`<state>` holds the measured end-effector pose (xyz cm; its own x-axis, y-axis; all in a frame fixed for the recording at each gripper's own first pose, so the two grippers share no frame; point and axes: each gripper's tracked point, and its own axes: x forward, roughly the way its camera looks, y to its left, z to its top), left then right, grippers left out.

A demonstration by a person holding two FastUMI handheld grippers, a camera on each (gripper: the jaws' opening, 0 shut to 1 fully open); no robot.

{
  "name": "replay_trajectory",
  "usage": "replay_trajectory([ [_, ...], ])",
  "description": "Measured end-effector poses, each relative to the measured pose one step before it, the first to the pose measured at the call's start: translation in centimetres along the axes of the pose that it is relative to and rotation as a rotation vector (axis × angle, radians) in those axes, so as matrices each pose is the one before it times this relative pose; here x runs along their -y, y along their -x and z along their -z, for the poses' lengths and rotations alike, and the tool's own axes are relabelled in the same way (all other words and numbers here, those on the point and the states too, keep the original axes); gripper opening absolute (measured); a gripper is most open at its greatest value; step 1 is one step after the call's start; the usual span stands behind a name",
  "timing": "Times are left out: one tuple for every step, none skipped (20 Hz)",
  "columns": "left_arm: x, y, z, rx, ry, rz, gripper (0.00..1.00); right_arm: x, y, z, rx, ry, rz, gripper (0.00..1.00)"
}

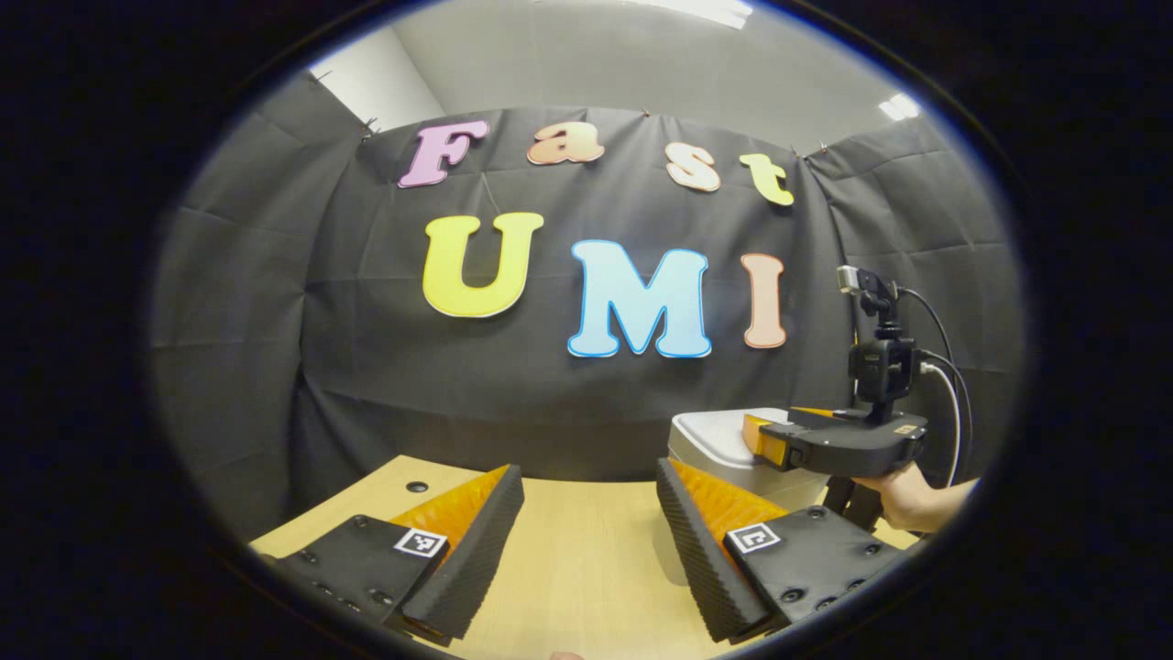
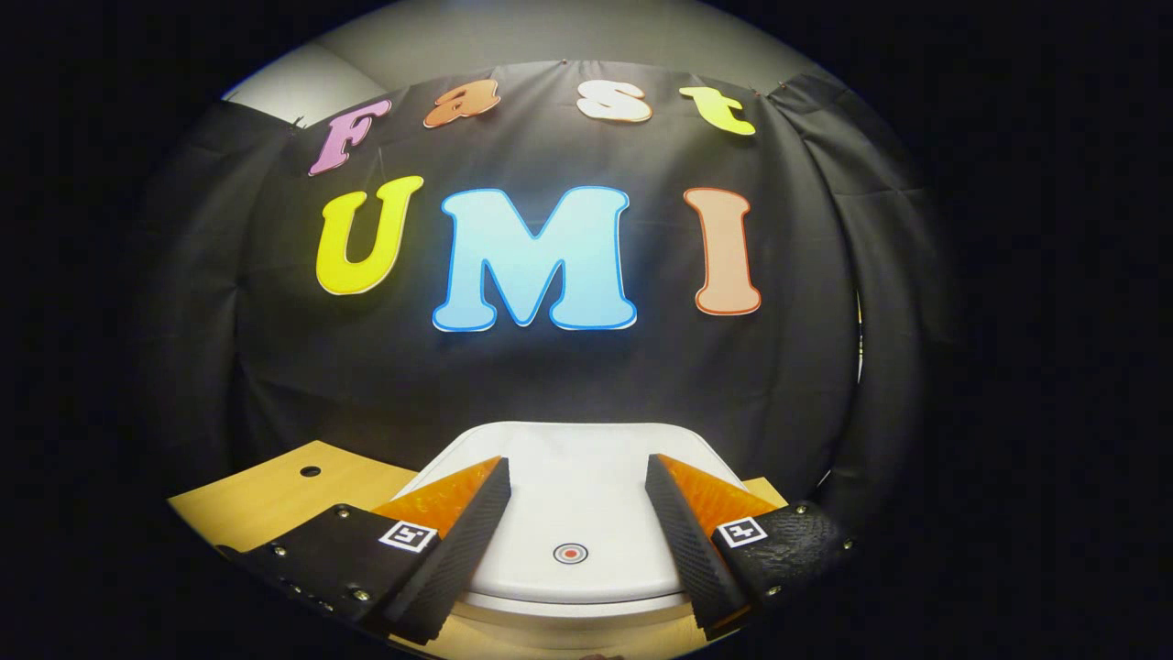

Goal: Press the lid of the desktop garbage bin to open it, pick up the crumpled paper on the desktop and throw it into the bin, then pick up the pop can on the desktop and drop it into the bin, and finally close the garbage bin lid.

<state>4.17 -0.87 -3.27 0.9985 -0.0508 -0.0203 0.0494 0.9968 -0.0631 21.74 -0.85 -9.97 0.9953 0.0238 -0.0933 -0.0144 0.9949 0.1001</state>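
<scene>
The white garbage bin (image 2: 577, 495) stands close ahead in the right gripper view, its lid down, with a small red press dot (image 2: 570, 553) near the lid's front edge. My right gripper (image 2: 577, 477) hovers open just above that lid, one finger to each side of the dot. In the left gripper view the bin (image 1: 710, 440) sits at the right, and the right gripper (image 1: 765, 440) reaches over it, held by a hand (image 1: 916, 504). My left gripper (image 1: 591, 486) is open over the bare wooden desktop (image 1: 577, 550), with nothing between its fingers.
The black cloth wall stands right behind the desk and the bin. A small round hole (image 1: 417, 487) marks the desktop's far left part; the same hole (image 2: 310, 471) lies left of the bin in the right gripper view.
</scene>
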Motion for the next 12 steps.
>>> replay_trajectory([
  [0.108,0.107,0.078,-0.0022,0.00247,0.00129,0.96,-0.042,0.014,-0.069,0.01076,0.0038,0.00161,0.95],
  [0.088,-0.046,-0.027,-0.00097,-0.00001,0.00015,0.96,-0.009,0.025,0.173,0.00679,0.01324,0.00313,0.95],
  [0.025,-0.114,-0.009,-0.0001,-0.00074,-0.00032,0.96,-0.013,0.006,0.139,0.00555,0.01595,0.00283,0.95],
  [0.099,0.003,0.031,-0.00053,-0.00109,0.00201,0.96,0.028,0.034,-0.022,0.00881,0.007,0.00271,0.95],
  [0.143,0.006,0.001,-0.00003,-0.00276,-0.00026,0.96,0.016,-0.05,0.021,0.00239,-0.0022,0.00082,0.96],
  [0.027,0.025,0.068,-0.00098,-0.00301,-0.00144,0.96,-0.008,-0.06,0.17,-0.00054,-0.00632,-0.00011,0.96],
  [-0.058,0.059,0.074,-0.00067,-0.00167,-0.00154,0.96,-0.01,-0.024,0.084,0.00029,-0.00201,-0.00102,0.96],
  [-0.014,0.032,0.064,-0.00103,-0.00049,-0.00128,0.95,-0.022,0.031,0.086,0.00072,0.00442,-0.00091,0.96],
  [-0.015,0.073,0.122,-0.00272,-0.00023,-0.00243,0.96,0.032,-0.025,0.101,0.00112,0.00463,-0.00118,0.96],
  [-0.098,-0.024,-0.117,-0.00222,-0.00123,-0.00304,0.96,0.129,-0.023,0.014,0.0032,-0.01342,0.00044,0.96],
  [-0.142,-0.055,0.077,-0.00091,-0.00134,-0.00443,0.96,0.023,0.02,0.259,0.00157,-0.02143,0.00087,0.96],
  [-0.116,-0.015,0.144,-0.00147,0.00043,-0.00513,0.95,0.037,-0.115,-0.485,0.03299,0.00101,0.00406,0.96],
])
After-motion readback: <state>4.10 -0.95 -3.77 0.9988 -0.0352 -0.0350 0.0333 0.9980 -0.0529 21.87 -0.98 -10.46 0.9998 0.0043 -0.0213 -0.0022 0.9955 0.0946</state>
